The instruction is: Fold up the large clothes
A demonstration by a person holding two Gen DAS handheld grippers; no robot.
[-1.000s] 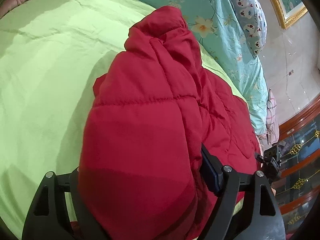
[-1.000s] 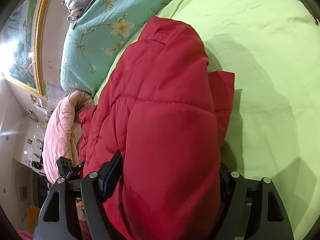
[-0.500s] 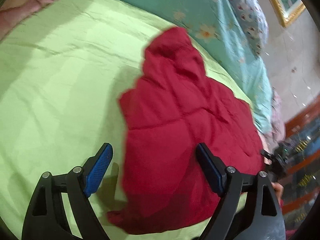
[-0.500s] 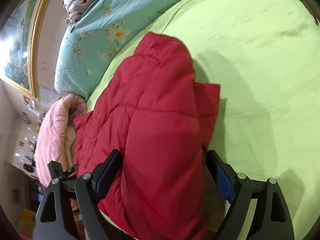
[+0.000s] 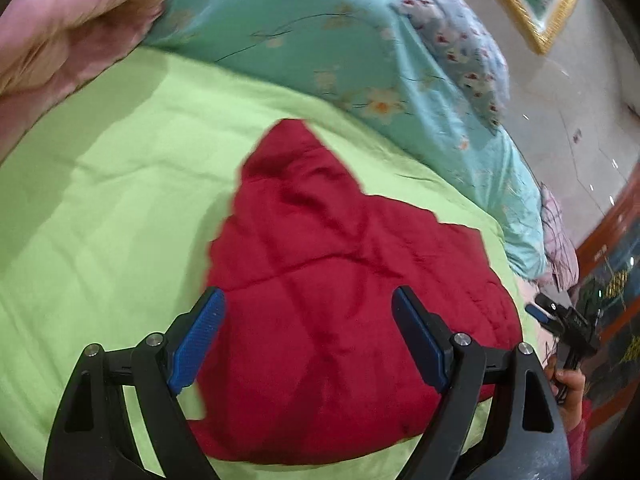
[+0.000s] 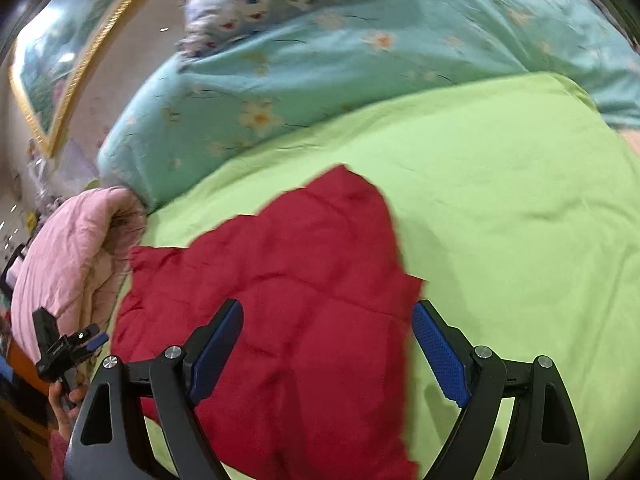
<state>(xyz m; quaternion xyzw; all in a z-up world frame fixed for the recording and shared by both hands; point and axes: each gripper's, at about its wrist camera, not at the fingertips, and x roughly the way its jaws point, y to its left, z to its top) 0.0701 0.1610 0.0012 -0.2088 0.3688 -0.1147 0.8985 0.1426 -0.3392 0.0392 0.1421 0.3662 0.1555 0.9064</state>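
Note:
A red quilted jacket lies folded in a flat bundle on the light green bed sheet. My left gripper is open and empty, raised above the jacket's near part. In the right wrist view the jacket lies the same way, and my right gripper is open and empty above its near right edge. The other hand-held gripper shows at the right edge of the left wrist view and at the left edge of the right wrist view.
A turquoise floral duvet and a patterned pillow lie behind the jacket. A pink quilt is bunched at the far left, also seen in the right wrist view. A gold-framed picture hangs on the wall.
Both grippers held the red jacket one second ago, then opened and let it drop onto the sheet. Both have since pulled back and up, so more of the bed shows.

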